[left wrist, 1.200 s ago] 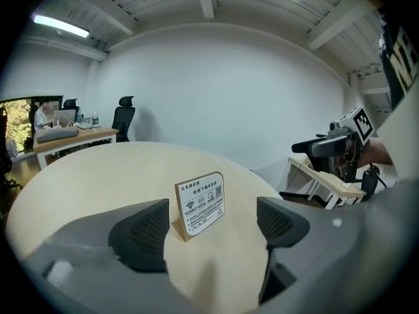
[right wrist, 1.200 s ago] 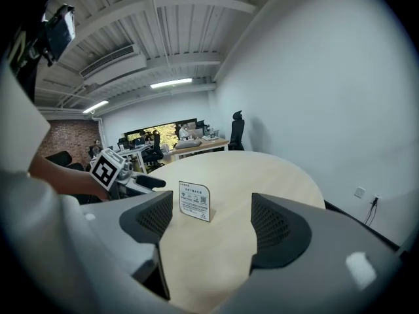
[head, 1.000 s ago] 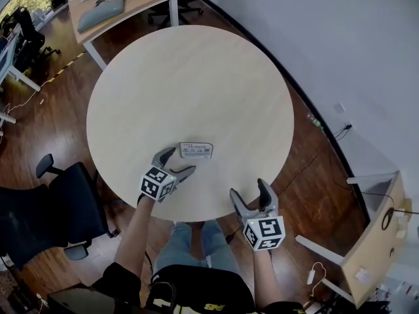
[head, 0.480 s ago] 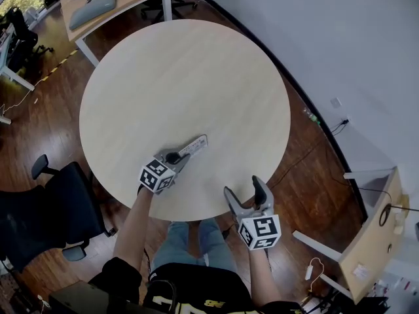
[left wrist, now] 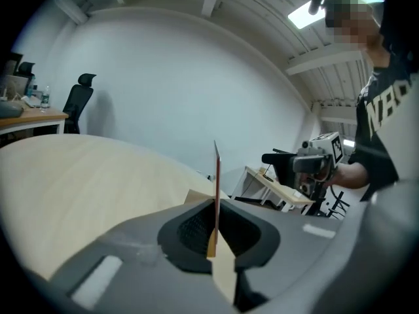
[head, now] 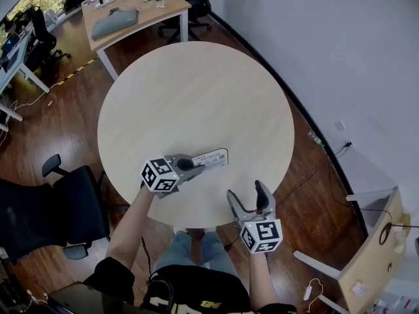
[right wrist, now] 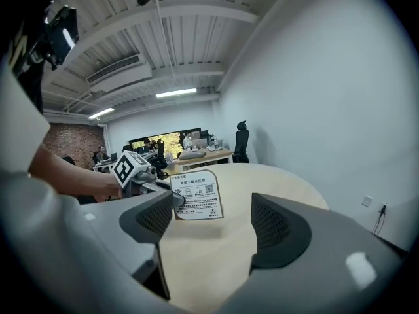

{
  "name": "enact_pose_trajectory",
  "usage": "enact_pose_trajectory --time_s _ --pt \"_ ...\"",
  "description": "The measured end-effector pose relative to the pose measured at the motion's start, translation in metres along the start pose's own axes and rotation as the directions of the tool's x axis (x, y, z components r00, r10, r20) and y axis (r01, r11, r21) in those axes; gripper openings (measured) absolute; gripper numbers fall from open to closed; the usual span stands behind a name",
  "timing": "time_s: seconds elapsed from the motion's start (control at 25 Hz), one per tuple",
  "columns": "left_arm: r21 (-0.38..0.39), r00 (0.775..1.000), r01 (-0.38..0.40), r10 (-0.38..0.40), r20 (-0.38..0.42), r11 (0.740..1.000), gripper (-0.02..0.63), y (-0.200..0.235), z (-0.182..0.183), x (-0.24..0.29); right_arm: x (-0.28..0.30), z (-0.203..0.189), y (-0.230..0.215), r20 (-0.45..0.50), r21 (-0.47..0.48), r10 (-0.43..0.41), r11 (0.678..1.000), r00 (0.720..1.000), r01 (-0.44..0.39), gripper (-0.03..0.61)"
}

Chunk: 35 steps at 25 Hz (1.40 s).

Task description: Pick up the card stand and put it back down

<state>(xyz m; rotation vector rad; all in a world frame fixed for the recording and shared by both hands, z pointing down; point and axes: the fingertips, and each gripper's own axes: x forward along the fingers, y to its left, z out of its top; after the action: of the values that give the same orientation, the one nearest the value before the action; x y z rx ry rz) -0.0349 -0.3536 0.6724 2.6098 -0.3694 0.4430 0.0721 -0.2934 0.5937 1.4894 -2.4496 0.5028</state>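
The card stand is a thin clear holder with a white printed card. My left gripper is shut on its left edge and holds it just above the round table. In the left gripper view the card stand shows edge-on, pinched between the dark pads. The right gripper view shows the card stand face-on, lifted off the tabletop, with the left gripper at its left edge. My right gripper hangs open past the table's near edge, empty.
A black office chair stands to the left of the table. A wooden desk with a grey bag lies at the far side. A white wall runs along the right, with a small wooden stand near it.
My left gripper closed on the card stand's edge, tilted it and lifted it off the table, carrying it slightly right. The right gripper stayed put.
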Motion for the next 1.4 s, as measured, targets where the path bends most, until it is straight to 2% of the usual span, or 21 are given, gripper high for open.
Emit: enact_pose_trajectory --time_s 0.2,0.4,0.48,0.68,0.8,0.92,1.16,1.28,1.4 --pt "0.054 0.998 0.067 -0.067 -0.002 0.996 0.017 -0.031 0.060 -0.050 -0.009 0.047 0.021 0.111 -0.020 0.034 0.999 0.993 -0.032 0.376" --pt "0.144 0.998 0.061 -0.065 0.023 0.988 0.017 -0.060 0.137 -0.106 -0.026 0.105 0.039 0.232 -0.038 0.045 0.999 0.972 -0.037 0.376" --pt "0.187 0.997 0.062 -0.068 0.025 0.980 0.017 -0.075 0.167 -0.123 -0.033 0.125 0.044 0.272 -0.053 0.052 0.998 0.961 -0.039 0.376" --pt "0.307 0.996 0.088 -0.079 -0.044 0.948 0.017 -0.113 0.219 -0.144 -0.047 0.167 0.056 0.362 -0.088 0.080 0.995 0.929 -0.051 0.376" --pt "0.357 0.995 0.097 -0.078 -0.066 0.929 0.017 -0.132 0.231 -0.157 -0.058 0.182 0.068 0.398 -0.118 0.092 0.992 0.913 -0.049 0.376" --pt "0.377 0.994 0.090 -0.062 -0.085 0.922 0.017 -0.137 0.233 -0.164 -0.067 0.193 0.070 0.427 -0.130 0.091 0.991 0.900 -0.038 0.376" --pt "0.370 0.995 0.084 -0.061 -0.075 0.925 0.017 -0.139 0.231 -0.167 -0.075 0.196 0.068 0.432 -0.138 0.081 0.990 0.898 -0.024 0.376" --pt "0.389 0.996 0.059 -0.029 -0.083 0.919 0.017 -0.138 0.229 -0.166 -0.079 0.194 0.068 0.435 -0.138 0.076 0.990 0.897 -0.017 0.376" --pt "0.369 0.997 0.054 -0.029 -0.071 0.928 0.017 -0.137 0.230 -0.162 -0.083 0.193 0.066 0.433 -0.138 0.074 0.990 0.898 -0.015 0.376"
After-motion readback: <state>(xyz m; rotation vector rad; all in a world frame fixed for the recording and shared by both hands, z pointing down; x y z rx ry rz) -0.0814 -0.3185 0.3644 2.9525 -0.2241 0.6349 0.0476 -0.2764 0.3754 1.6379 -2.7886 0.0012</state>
